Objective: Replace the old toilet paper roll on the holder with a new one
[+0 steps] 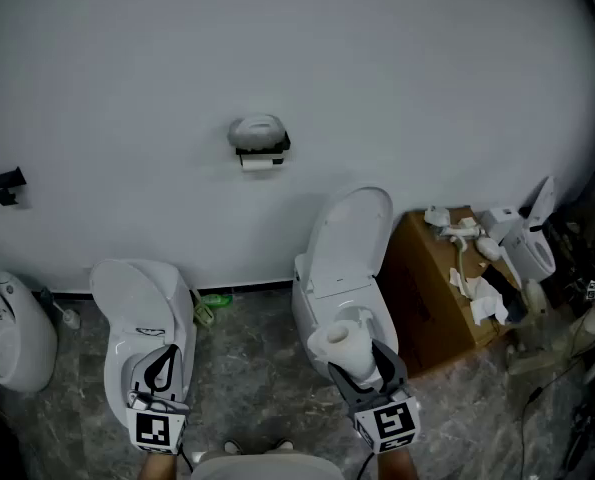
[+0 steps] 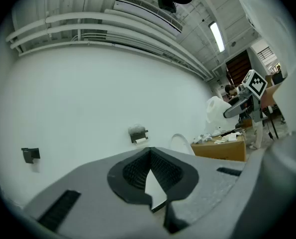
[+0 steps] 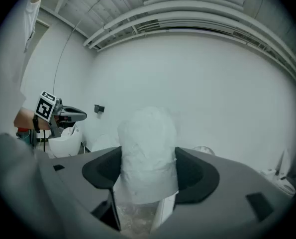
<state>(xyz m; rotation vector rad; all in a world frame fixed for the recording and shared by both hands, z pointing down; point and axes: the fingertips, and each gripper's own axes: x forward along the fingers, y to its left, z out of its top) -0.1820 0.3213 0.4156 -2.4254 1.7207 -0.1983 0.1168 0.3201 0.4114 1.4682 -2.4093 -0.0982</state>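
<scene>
At lower left the left gripper [image 1: 159, 368] had its ribbed black jaws clenched empty, the domed wall holder [image 1: 260, 140] sat upper centre with a thin old roll [image 1: 258, 163], and at lower right the right gripper [image 1: 362, 368] grasped a new roll [image 1: 341, 344], its crinkled wrap visible only in the right gripper view.

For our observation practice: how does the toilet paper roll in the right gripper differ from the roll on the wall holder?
The held roll is fat and full; the holder's roll looks thin, nearly used up. The held roll stands on end, clamped between the jaws of the right gripper; the holder's roll lies level under the cover of the wall holder. Both are white.
</scene>
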